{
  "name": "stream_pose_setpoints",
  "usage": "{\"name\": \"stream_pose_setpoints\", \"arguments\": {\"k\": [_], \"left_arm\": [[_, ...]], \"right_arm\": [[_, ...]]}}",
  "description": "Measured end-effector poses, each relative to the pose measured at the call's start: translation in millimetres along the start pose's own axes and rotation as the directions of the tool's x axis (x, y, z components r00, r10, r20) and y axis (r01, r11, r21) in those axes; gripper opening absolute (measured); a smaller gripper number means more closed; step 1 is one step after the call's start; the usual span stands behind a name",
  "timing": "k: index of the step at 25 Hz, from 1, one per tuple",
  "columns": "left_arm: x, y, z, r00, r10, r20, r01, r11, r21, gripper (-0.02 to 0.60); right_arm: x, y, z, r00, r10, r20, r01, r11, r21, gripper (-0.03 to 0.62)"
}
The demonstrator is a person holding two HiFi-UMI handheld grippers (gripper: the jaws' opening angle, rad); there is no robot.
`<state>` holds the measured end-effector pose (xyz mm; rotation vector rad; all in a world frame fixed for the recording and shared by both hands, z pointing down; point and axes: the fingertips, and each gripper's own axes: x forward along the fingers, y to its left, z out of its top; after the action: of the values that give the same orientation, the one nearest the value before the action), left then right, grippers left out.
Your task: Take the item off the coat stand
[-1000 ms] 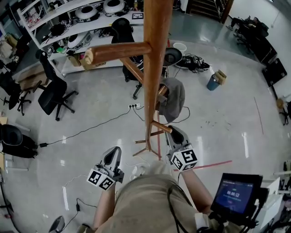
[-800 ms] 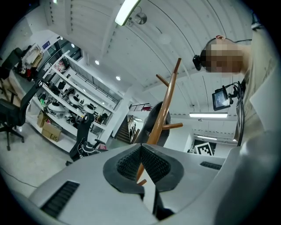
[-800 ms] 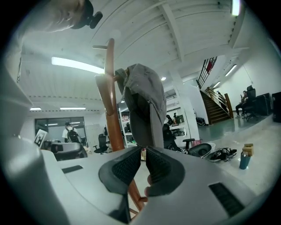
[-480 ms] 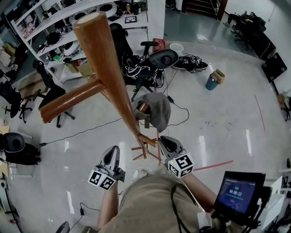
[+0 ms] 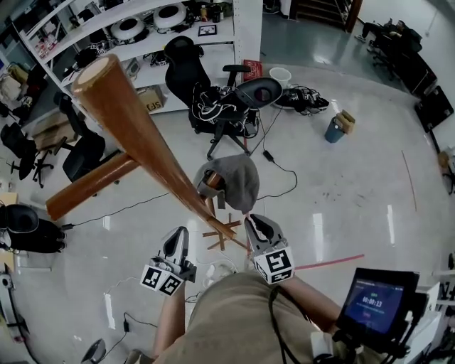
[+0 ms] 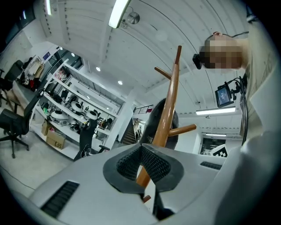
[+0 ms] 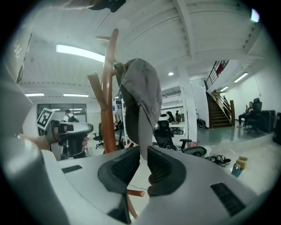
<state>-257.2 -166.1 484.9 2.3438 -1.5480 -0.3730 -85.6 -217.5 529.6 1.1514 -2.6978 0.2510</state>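
Cap (image 7: 139, 94) hangs lengthwise straight above the right gripper (image 7: 142, 153), fingers clamped on its lower edge, peg up-left on the coat stand (image 7: 107, 101); left gripper (image 6: 140, 150) closed, empty, farther off.

Apparently khaki shirt (image 5: 234, 320), grey tongs (image 5: 252, 222), marker cubes (image 5: 274, 263)

Bright ceiling strip lights (image 6: 119, 13) throw glare streaks on the glossy floor (image 5: 355, 185); fisheye distortion bends and darkens edges.
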Motion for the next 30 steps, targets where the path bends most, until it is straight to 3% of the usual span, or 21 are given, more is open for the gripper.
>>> {"name": "stream_pose_setpoints", "arguments": {"k": [1,3,5,9,20,30], "left_arm": [[2,2,-1,1.000,0.008,0.000,-0.008,1.000,-0.001,0.018],[5,4,-3,1.000,0.021,-0.009,-0.021,1.000,0.004,0.018],[5,3,-4,0.999,0.033,-0.013,-0.033,0.999,0.005,0.018],[5,1,-7,0.999,0.053,0.000,-0.053,0.999,0.003,0.018],[12,-6,2,0.998,0.021,0.052,-0.021,1.000,-0.007,0.018],[10,-4,1,0.999,0.026,0.043,-0.026,1.000,-0.001,0.018]], "right_arm": [[2,2,1,1.000,0.008,-0.011,-0.009,1.000,-0.023,0.053],[10,5,1,0.999,0.025,-0.027,-0.026,0.999,-0.035,0.177],[15,4,0,0.999,0.028,-0.030,-0.028,1.000,-0.010,0.204],[27,-1,4,1.000,0.012,-0.013,-0.013,1.000,-0.009,0.207],[50,-12,18,0.995,-0.078,0.067,0.077,0.997,0.024,0.207],[58,-25,24,0.987,-0.128,0.096,0.127,0.992,0.018,0.206]]}}
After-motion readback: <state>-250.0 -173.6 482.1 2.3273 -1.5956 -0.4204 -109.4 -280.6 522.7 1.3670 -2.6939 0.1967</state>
